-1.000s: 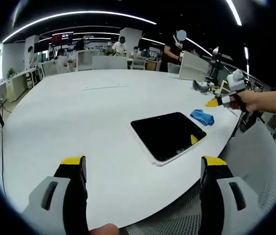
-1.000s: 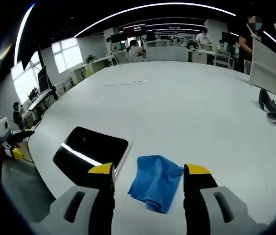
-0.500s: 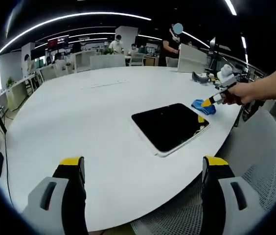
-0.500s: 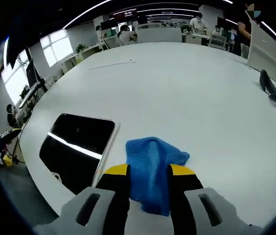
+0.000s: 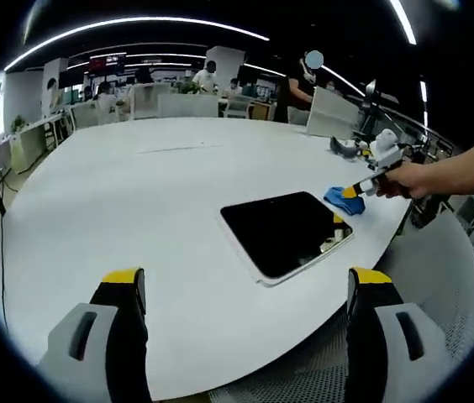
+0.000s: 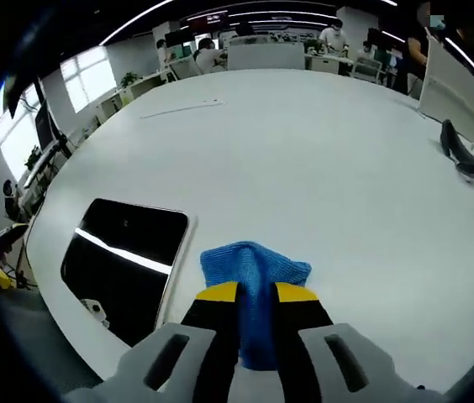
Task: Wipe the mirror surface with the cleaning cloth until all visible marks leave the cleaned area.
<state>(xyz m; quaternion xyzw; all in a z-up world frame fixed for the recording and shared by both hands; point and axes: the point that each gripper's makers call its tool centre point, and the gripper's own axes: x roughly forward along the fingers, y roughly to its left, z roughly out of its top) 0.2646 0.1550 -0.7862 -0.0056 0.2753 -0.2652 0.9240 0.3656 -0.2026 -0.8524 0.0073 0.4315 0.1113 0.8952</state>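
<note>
Right claw (image 6: 256, 292) pinched tight on the blue cleaning cloth (image 6: 254, 267), on the white tabletop (image 6: 321, 168) just beside the dark mirror (image 6: 123, 256). Left claw (image 5: 245, 285) spread wide, empty, hovering off the tabletop edge, facing the mirror.

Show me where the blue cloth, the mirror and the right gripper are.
blue cloth (image 6: 250, 262), right gripper view, on the bunched top fold.
mirror (image 5: 281, 231), left gripper view, on the dark glass centre.
right gripper (image 6: 256, 293), right gripper view, midway between its yellow tips, shut on the cloth.
</note>
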